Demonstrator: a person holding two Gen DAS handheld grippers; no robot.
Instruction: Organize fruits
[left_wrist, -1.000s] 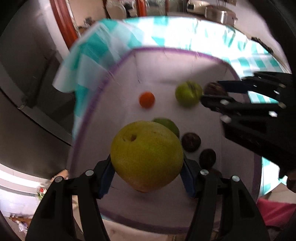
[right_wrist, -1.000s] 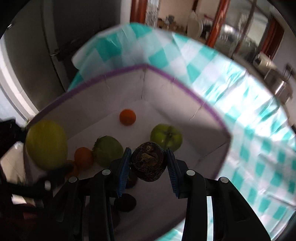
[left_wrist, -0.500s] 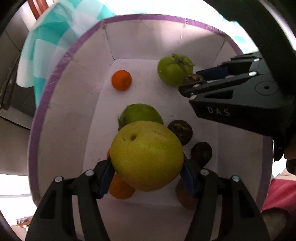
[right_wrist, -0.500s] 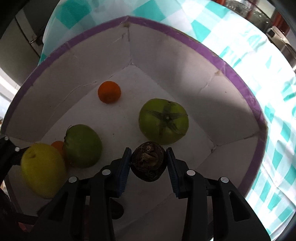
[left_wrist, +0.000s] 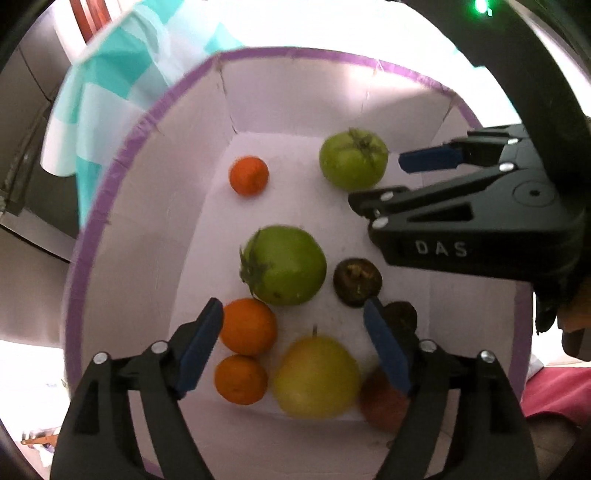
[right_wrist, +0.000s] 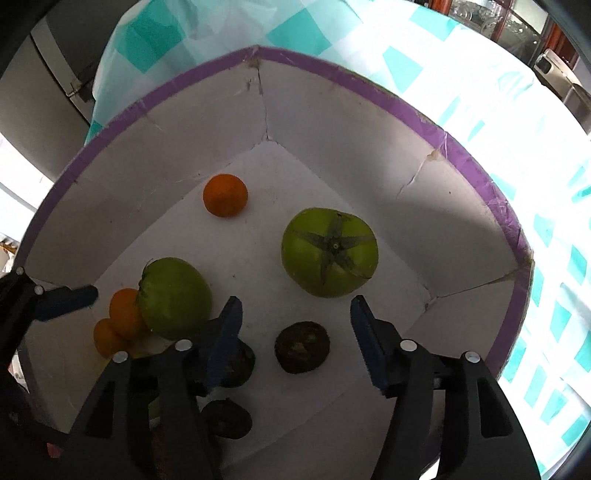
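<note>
A white box with a purple rim (left_wrist: 122, 155) (right_wrist: 369, 85) holds the fruit. My left gripper (left_wrist: 295, 332) is open and empty over the box's near end. The yellow pear (left_wrist: 317, 376) lies on the box floor just below it, beside two oranges (left_wrist: 247, 326) and a reddish fruit (left_wrist: 380, 402). My right gripper (right_wrist: 295, 325) is open and empty, and it also shows in the left wrist view (left_wrist: 384, 184). A dark brown fruit (right_wrist: 302, 347) lies on the floor between its fingers. Two green tomatoes (right_wrist: 328, 251) (left_wrist: 284, 264) and a lone orange (right_wrist: 225, 195) lie further in.
Two more dark fruits (right_wrist: 236, 363) lie near the right gripper's left finger. The box stands on a teal and white checked tablecloth (right_wrist: 498, 103). A grey cabinet (right_wrist: 55, 92) is at the left beyond the table edge.
Both grippers have opened. The pear has dropped from the left gripper onto the box floor, and the dark fruit has dropped from the right gripper onto the floor.
</note>
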